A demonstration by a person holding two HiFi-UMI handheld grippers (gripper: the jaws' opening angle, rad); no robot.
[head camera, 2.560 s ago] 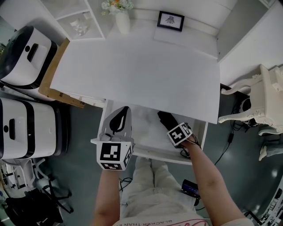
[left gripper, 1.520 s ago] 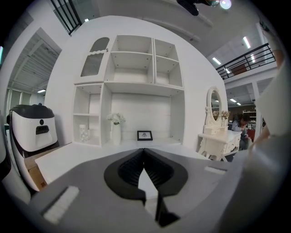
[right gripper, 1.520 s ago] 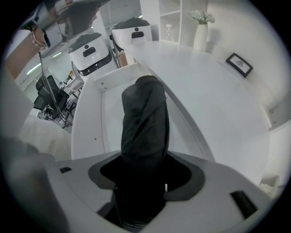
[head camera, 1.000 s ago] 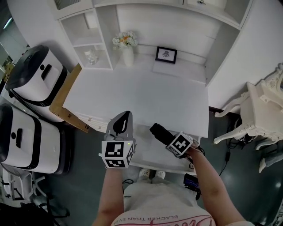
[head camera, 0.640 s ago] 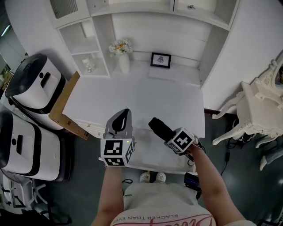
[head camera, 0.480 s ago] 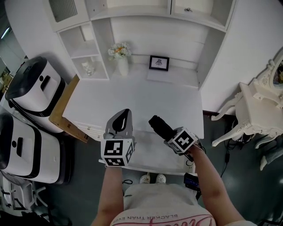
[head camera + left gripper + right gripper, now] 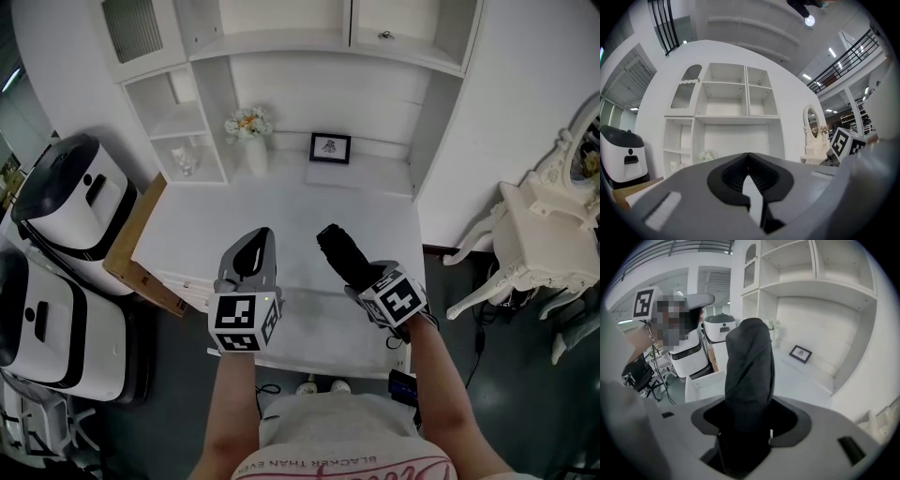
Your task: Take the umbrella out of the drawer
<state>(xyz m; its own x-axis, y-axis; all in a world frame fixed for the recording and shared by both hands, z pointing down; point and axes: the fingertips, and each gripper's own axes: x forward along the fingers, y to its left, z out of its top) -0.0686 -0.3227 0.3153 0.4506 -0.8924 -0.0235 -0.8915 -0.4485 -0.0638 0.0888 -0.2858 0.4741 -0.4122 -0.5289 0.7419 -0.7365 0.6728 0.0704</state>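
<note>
While both grippers hang over the desk's front edge, the R gripper (image 7: pixel 364 279) is clamped on the umbrella (image 7: pixel 337 251). It's black, folded and in its sleeve, w/ one end btw the pads and the rest sticking out past the tips toward the back of the desk (image 7: pixel 281 202). In the R gripper view it fills the gap btw the jaws, which stand wide round it, and rises up the middle of the view. So it's out of the drawer (image 7: pixel 314 323), held in the air above it and over the desk's front strip.

Drawer is pulled out, below and btw the two grippers; its inside looks white, contents can't be made out.

L gripper (image 7: pixel 253 248) sits just left of the R one, pointing level at the shelves. Its jaws meet at the tips w/ only a thin sliver btw the pads, nothing in them.

At the desk's back stand a vase (image 7: pixel 254 150) w/ flowers and, right of it, a small frame (image 7: pixel 330 147). A wood board (image 7: pixel 141 248) leans on the desk's left end, w/ two white-and-black machines (image 7: pixel 61 192) beside it. A dressing table (image 7: pixel 539 230) stands well to the right.
</note>
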